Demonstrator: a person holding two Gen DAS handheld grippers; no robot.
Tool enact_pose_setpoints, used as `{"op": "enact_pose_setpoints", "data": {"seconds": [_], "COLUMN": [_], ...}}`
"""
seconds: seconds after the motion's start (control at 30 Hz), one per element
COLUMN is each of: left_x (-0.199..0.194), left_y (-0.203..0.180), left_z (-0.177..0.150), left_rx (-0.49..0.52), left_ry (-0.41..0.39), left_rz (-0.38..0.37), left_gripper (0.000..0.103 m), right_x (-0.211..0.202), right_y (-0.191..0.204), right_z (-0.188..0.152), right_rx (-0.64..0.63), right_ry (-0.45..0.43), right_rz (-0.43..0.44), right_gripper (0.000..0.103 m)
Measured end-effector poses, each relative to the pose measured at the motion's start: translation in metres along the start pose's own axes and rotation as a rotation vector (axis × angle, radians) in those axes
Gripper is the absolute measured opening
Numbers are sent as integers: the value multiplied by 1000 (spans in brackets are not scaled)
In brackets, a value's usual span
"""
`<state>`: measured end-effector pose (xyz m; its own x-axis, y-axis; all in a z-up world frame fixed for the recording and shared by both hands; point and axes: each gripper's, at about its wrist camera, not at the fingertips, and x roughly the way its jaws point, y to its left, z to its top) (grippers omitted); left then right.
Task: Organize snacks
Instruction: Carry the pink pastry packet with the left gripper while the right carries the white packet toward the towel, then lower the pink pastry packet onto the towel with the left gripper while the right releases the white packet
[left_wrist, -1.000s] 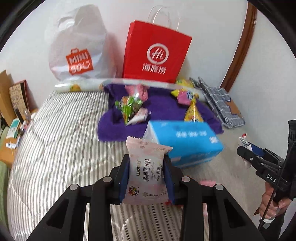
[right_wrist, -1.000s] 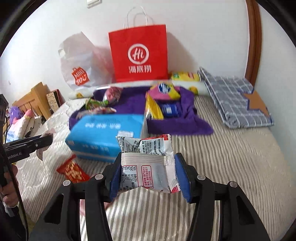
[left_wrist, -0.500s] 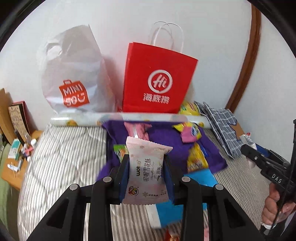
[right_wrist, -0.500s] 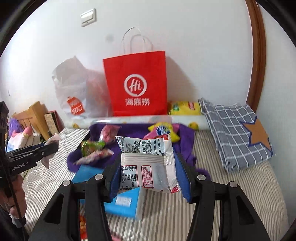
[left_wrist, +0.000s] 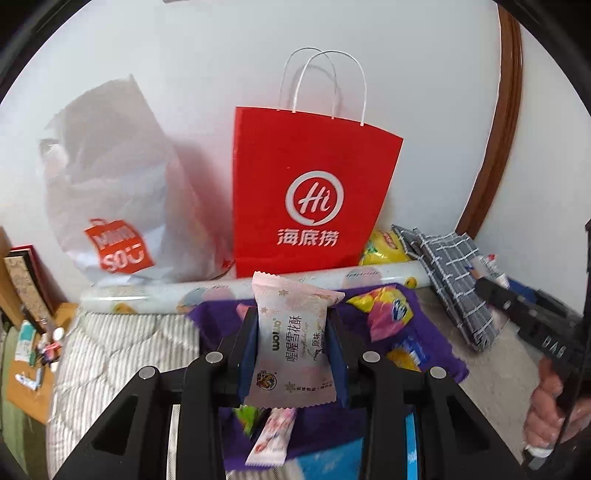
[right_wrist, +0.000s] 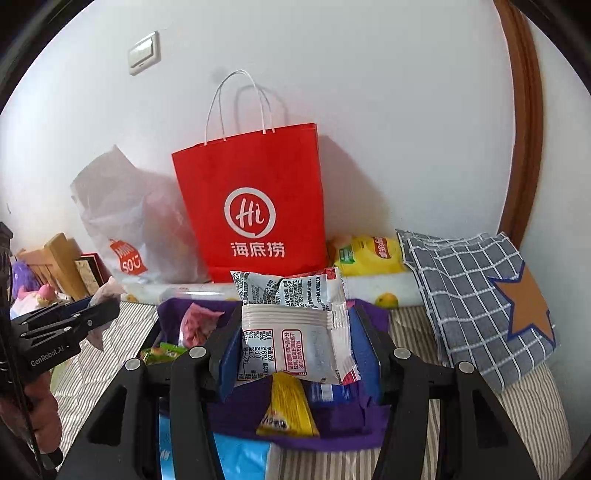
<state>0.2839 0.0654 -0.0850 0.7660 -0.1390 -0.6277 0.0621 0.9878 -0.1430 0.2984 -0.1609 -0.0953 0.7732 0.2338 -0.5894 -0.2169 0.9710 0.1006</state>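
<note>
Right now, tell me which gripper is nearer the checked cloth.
Right. The checked cloth lies ahead-right of the right gripper; the left gripper is farther left, beyond the right one.

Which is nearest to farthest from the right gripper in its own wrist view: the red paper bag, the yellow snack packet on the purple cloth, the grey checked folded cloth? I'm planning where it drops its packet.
1. Yellow snack packet: just below the right gripper, on the purple cloth.
2. Grey checked folded cloth: off to the right, on the bed.
3. Red paper bag: straight ahead, against the wall.
</note>
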Motion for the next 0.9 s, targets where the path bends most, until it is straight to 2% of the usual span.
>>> {"op": "enact_pose_setpoints", "data": {"seconds": [0.13,0.3,0.43,0.6,0.9], "left_x": [23,52,61,71,85], "left_y": [2,15,25,25,9], "left_z": [5,-1,-6,-12,-23], "left_rx": [3,1,-22,-44,-9], "left_ry": [15,79,98,135,181], "left_rz": [-12,-23,-24,-52,-46], "left_gripper": [33,33,33,33,33], "right_x": [21,59,77,90,107], "right_y": [-2,-12,-23,-21,-25], "right_z": [-11,-31,-47,-57,-65], "right_rx": [-23,4,58,-3,-26], "right_ry": [6,110,171,207,262], "right_rz": [24,24,42,-16,-32], "right_gripper": [54,54,54,55,58]}}
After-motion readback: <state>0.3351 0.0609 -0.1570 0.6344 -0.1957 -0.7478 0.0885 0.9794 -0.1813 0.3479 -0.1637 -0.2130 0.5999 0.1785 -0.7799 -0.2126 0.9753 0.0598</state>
